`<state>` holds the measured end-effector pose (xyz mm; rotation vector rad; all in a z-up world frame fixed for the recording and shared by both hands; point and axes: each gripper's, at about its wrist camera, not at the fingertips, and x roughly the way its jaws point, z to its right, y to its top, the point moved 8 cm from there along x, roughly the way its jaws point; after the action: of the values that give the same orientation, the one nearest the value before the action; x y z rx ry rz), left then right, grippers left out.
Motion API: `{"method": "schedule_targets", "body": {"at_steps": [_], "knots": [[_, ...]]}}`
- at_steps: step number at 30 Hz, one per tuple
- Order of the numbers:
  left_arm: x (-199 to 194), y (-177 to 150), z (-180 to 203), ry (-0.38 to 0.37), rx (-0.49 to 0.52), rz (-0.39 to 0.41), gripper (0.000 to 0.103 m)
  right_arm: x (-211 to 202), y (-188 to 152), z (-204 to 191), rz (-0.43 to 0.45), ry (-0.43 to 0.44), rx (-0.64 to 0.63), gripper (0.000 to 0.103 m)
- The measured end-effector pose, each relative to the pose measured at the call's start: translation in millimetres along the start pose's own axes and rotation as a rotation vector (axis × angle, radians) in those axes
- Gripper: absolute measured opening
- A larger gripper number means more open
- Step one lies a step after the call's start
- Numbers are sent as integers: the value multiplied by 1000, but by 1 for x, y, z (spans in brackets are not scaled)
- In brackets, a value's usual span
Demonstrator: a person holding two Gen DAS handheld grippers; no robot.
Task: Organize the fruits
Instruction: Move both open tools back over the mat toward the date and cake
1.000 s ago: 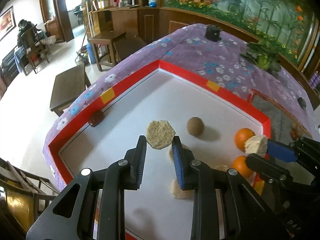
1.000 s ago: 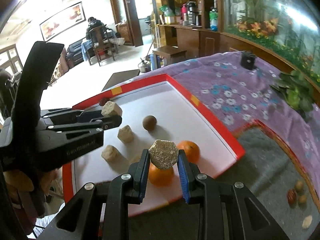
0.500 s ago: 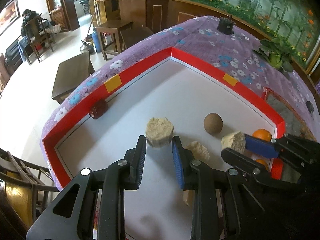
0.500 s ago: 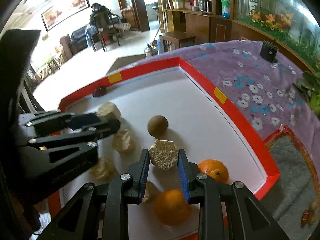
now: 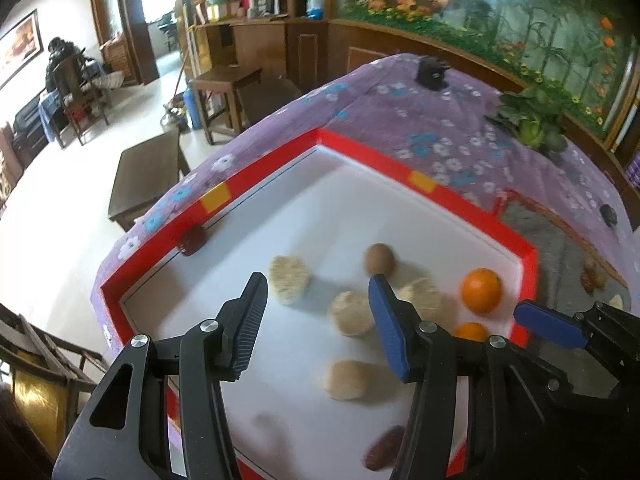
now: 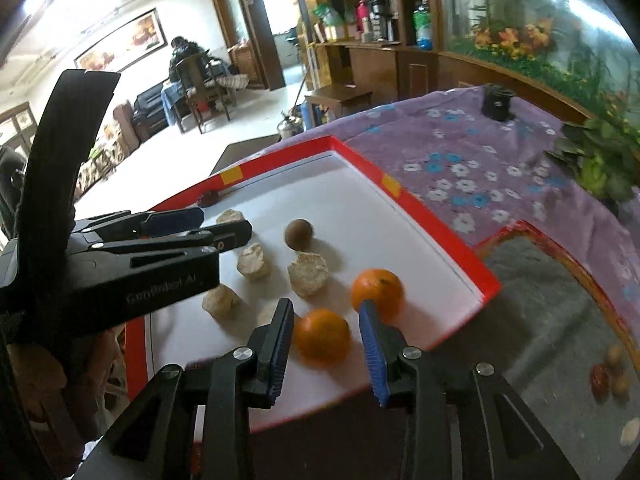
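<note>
My left gripper (image 5: pixel 318 312) hangs wide open and empty above the red-rimmed white tray (image 5: pixel 256 176), its black and blue fingers (image 5: pixel 386 322) touching nothing, with pale beige hexagonal cakes (image 5: pixel 289 280) lying below and between them. My right gripper (image 6: pixel 326 344) is likewise spread apart, empty, with the nearer of two round oranges (image 6: pixel 322 334) in line between its fingers. I count two oranges, five beige cakes, one brown round fruit (image 6: pixel 299 233) and two dark red dates (image 5: pixel 192 240) on the tray.

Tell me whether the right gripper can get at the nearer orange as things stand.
Probably yes. The right gripper is open and empty, and the nearer orange lies between its fingers on the white tray, with nothing in between.
</note>
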<state>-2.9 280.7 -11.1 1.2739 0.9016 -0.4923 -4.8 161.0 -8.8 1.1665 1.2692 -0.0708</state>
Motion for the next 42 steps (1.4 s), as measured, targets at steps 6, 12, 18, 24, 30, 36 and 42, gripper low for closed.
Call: {"method": "schedule_targets", "body": {"at_steps": [6, 12, 18, 24, 30, 36, 42], "knots": [[-11, -3, 45, -55, 64, 13, 53, -25, -19, 26, 18, -42, 55, 40], [-14, -11, 101, -117, 135, 3, 53, -51, -45, 63, 28, -99, 133, 40], [-15, -19, 156, -170, 209, -11, 53, -72, -74, 102, 27, -149, 210, 41], [-13, -29, 204, -222, 275, -35, 53, -93, -107, 146, 29, -201, 305, 41], [-9, -43, 247, -284, 342, -76, 53, -117, -141, 192, 29, -253, 399, 41], [4, -47, 282, -312, 384, -104, 53, -132, -160, 219, 39, -278, 456, 41], [19, -41, 310, -345, 433, -111, 53, -133, -163, 228, 47, -269, 465, 42]]}}
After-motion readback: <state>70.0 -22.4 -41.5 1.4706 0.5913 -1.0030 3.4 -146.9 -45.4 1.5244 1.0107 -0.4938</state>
